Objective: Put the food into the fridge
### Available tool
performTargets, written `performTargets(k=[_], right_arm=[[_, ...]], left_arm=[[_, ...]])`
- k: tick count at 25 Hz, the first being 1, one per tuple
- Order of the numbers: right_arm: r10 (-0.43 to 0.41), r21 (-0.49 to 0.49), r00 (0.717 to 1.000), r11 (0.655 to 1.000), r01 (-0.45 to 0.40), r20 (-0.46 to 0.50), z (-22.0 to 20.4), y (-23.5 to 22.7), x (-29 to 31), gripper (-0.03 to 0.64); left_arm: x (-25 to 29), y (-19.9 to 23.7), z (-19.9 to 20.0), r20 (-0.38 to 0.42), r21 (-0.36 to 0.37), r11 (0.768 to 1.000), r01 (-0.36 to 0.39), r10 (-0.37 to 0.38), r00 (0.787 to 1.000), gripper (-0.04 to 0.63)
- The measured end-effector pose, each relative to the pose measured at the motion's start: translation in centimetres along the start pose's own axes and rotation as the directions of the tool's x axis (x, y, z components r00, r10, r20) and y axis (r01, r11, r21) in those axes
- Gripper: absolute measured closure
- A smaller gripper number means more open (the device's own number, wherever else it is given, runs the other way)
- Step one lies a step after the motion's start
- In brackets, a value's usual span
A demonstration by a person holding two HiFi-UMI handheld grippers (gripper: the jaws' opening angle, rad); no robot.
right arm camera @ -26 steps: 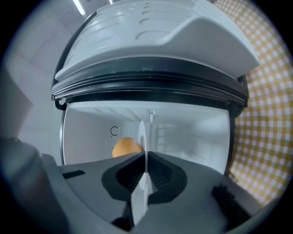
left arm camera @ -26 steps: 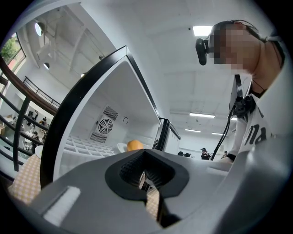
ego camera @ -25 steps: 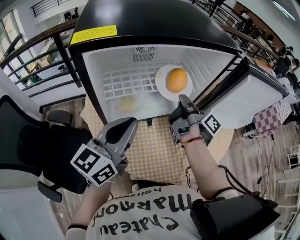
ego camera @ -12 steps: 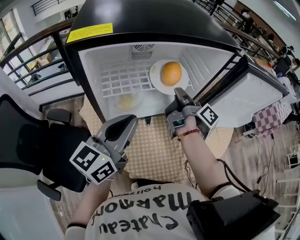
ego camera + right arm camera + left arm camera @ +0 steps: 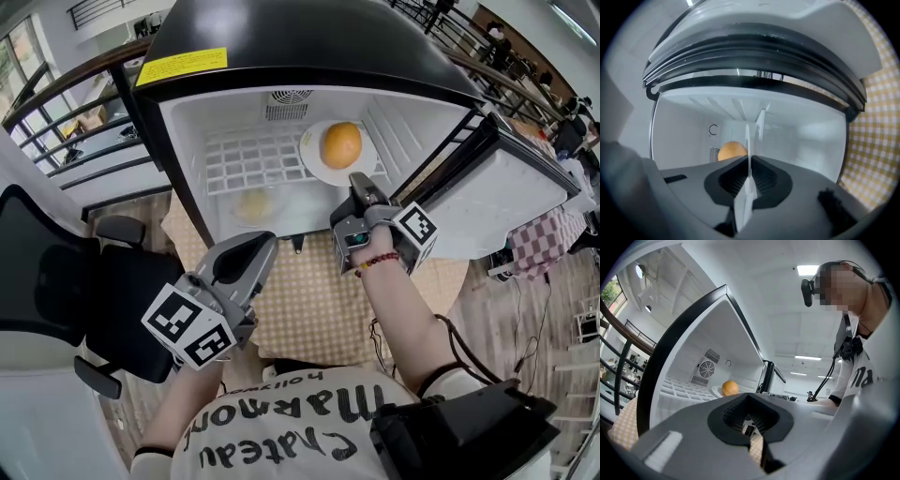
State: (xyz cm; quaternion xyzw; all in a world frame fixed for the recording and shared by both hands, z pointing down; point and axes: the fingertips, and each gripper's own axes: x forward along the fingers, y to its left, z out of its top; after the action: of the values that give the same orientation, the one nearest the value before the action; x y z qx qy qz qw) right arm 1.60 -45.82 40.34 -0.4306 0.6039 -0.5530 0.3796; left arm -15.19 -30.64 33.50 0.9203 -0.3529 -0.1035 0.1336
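Yellow-check tablecloth [image 5: 309, 300] under a little black-topped fridge [image 5: 300, 37], and the fridge is wide open.

Starting at the left: the left gripper [image 5: 263, 246] hangs out in front of the fridge, well apart from everything. Its fingers are pinched together with nothing in them.

Just inside, low on the left of the cavity, there's something pale yellow [image 5: 253, 203]. It might be in a clear dish, but it's too blurry to call. Behind it is the white wire shelf [image 5: 246, 161]. Toward the shelf's right side is the white plate [image 5: 312, 165] with the orange [image 5: 341, 144] on it, already inside the fridge.

The right gripper [image 5: 358, 185] is clamped narrow on the near rim of that plate. Its own view shows the rim edge-on between the pads. Farthest right is the open door [image 5: 511, 192].

My read: the food's basically in, and what's left is letting go cleanly. A few tips:
- Make sure the plate sits flat on the wires before releasing. I can't fully tell from here whether its weight is down yet.
- Open the fingers properly wide, then back straight out, level with the rim.
- Any lift or twist on the way out could tip the plate, and that orange will roll.
- Mind the door frame on the right while backing out.
- The left gripper is free, so it could take the door afterwards.
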Motion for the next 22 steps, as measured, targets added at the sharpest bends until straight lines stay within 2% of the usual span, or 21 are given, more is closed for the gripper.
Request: performTargets(k=[6,15,18,22], right_arm=[[-0.02,-0.02,1.0,1.0,0.02,0.0,0.2,-0.1,0.5,0.591],[-0.078,-0.208,0.997,0.975,0.082,0.029,0.1,0.9,0.7,0.583],[-0.096,-0.281,0.995,0.954,0.103,0.04,0.2,1.1,0.8,0.574],[-0.127,-0.41,0.99,0.901,0.14,0.059,0.3,1.5,0.8,0.557]], left_arm=[[0.0,-0.1,0.1,0.003,0.005,1.0,-0.007,0.007,1.0,0.592],[-0.2,0.0,0.3,0.01,0.009,1.0,-0.021,0.021,1.0,0.592],[-0.2,0.1,0.2,0.012,0.008,1.0,-0.027,0.027,1.0,0.592],[-0.3,0.1,0.1,0.012,0.005,0.999,-0.035,0.035,0.999,0.592]])
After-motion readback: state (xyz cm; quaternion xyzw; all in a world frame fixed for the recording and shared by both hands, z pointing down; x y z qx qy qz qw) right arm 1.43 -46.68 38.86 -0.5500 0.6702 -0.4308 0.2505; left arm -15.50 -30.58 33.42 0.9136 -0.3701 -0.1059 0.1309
